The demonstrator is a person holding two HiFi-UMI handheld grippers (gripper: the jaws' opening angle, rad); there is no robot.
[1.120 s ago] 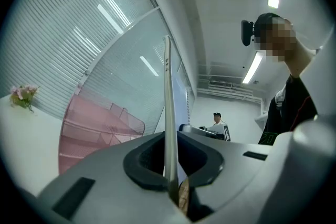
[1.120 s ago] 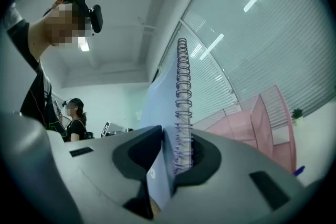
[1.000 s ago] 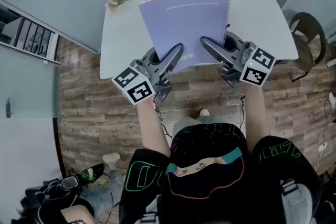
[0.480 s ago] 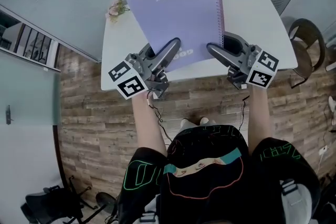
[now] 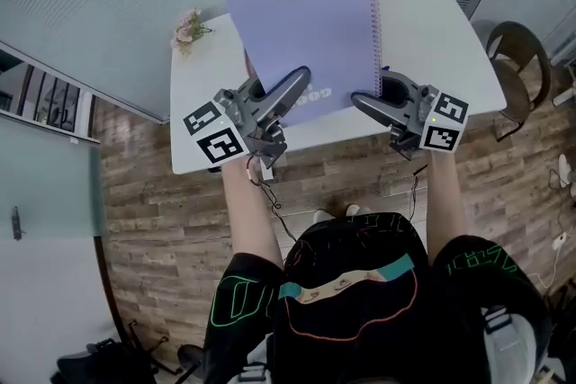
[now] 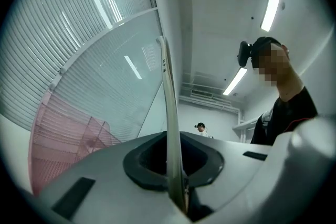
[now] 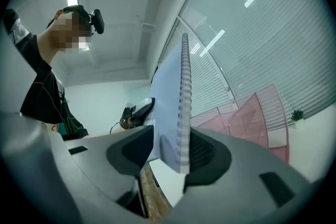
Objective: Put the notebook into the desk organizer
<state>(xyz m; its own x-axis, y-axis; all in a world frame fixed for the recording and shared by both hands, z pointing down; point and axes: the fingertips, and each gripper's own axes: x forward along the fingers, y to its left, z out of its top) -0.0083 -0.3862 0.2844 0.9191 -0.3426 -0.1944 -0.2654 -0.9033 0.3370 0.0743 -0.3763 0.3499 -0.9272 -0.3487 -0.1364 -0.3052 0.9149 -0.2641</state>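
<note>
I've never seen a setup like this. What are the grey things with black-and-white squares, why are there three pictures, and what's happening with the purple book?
There is no robot here. A person holds a two-jaw clamp with a marker cube in each hand. The head view comes from a camera on the person's head, looking down. The two gripper views come from cameras riding on the clamps, looking along their jaws. The white table carries a pink desk organizer and a small sprig of flowers. The left hand-held gripper is clamped on a purple spiral notebook, held up above the table. The right hand-held gripper has just been opening its jaws, and the notebook's spiral edge stands loosely between them.
</note>
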